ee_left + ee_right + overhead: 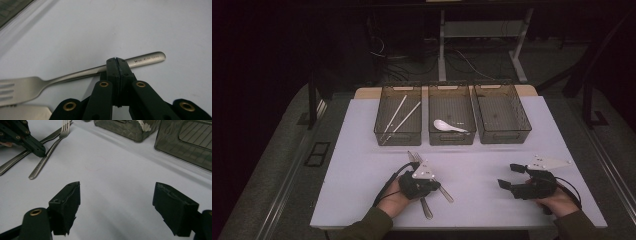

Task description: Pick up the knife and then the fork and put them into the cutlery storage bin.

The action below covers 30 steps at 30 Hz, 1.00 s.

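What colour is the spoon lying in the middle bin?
The spoon is white, seen best in the high view, inside the middle bin.

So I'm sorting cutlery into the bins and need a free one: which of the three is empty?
The right-hand bin is empty. The left bin holds two chopsticks, and the middle bin a white spoon.

fork [75, 75] tines cut off at left edge, handle partly behind fingers [111, 68]

A pale table [362, 150] is seen. Three clear bins [452, 137] are lined along its far side. Two forks [50, 147] are laid near its front.
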### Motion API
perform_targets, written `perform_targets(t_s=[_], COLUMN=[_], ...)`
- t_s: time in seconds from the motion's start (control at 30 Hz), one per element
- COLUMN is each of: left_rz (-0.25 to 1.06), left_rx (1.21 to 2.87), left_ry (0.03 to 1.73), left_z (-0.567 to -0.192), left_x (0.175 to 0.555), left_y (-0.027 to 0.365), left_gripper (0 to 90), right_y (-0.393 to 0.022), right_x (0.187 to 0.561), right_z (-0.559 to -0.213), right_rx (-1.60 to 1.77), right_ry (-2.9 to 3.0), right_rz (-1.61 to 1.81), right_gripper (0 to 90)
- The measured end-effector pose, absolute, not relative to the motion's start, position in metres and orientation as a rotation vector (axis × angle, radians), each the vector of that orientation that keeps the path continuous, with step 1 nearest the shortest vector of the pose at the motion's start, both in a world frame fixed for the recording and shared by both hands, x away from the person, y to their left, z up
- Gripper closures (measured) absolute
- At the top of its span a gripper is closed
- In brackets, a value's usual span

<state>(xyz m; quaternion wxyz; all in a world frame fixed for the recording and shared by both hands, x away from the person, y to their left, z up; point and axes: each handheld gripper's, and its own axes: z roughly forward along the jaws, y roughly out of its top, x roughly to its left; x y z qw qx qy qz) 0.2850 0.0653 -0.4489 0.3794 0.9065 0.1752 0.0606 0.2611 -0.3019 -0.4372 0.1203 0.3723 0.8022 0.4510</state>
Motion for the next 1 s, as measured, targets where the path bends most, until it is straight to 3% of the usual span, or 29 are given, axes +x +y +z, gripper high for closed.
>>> perform_targets(t_s=[1.0], left_rz=[0.171], left_rx=[2.298], left_ry=[0.458], left_z=[-0.452], left_x=[0.336], left_y=[0.014], left_gripper=[89.5], right_y=[-0.304], right_x=[0.261], right_z=[-0.436], right_rx=[1.088], right_ry=[2.344], right_rz=[1.327], right_gripper=[22.3])
